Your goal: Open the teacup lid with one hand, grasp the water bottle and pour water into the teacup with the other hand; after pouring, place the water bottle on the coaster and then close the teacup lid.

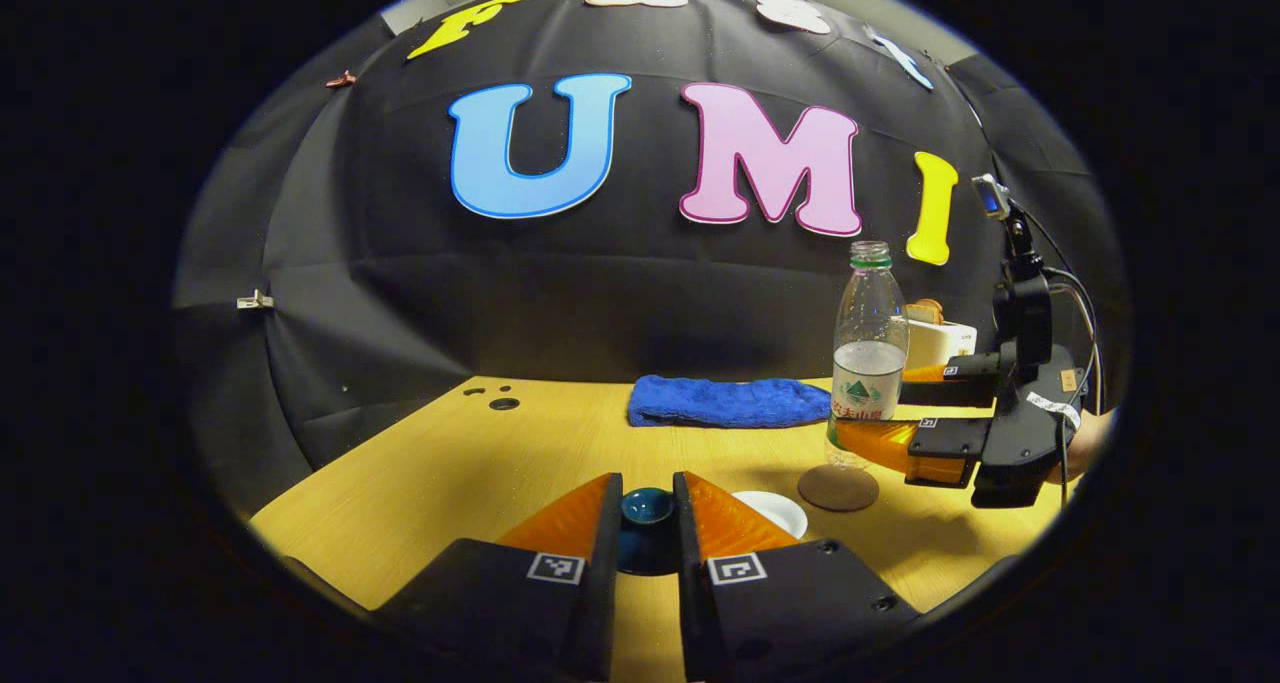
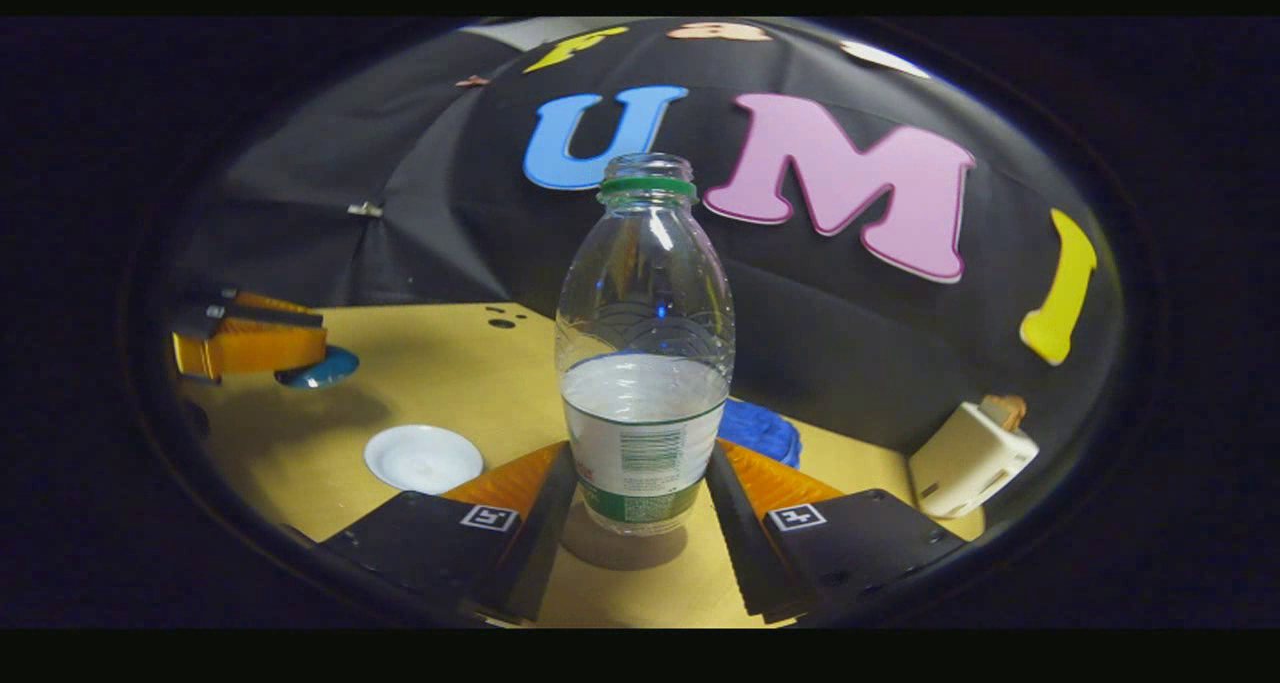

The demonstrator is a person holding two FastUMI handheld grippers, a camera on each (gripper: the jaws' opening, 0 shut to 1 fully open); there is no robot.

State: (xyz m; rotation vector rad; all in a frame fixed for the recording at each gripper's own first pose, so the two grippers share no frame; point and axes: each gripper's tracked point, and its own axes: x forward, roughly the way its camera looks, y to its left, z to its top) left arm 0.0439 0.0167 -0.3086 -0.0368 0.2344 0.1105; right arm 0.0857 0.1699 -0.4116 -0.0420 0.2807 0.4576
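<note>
Left gripper view: the left gripper [image 1: 646, 523] pinches a dark teal teacup lid [image 1: 646, 508] by its knob; both fingers press on it, held above the wooden table [image 1: 480, 453]. The lid's lower part is hidden between the fingers. The white teacup [image 1: 775, 510] is half covered by one finger. The water bottle [image 1: 868, 348], uncapped and part full, sits between the right gripper's [image 1: 880, 418] fingers above the round brown coaster [image 1: 838, 487]. A blue cloth [image 1: 725, 401] lies behind.

Right gripper view: the bottle [image 2: 645, 363] stands upright, water at mid-height, label facing. Fingers flank its base at bottle width; whether they actually touch it, cannot tell. The teacup [image 2: 423, 457] lies open to the left.
</note>
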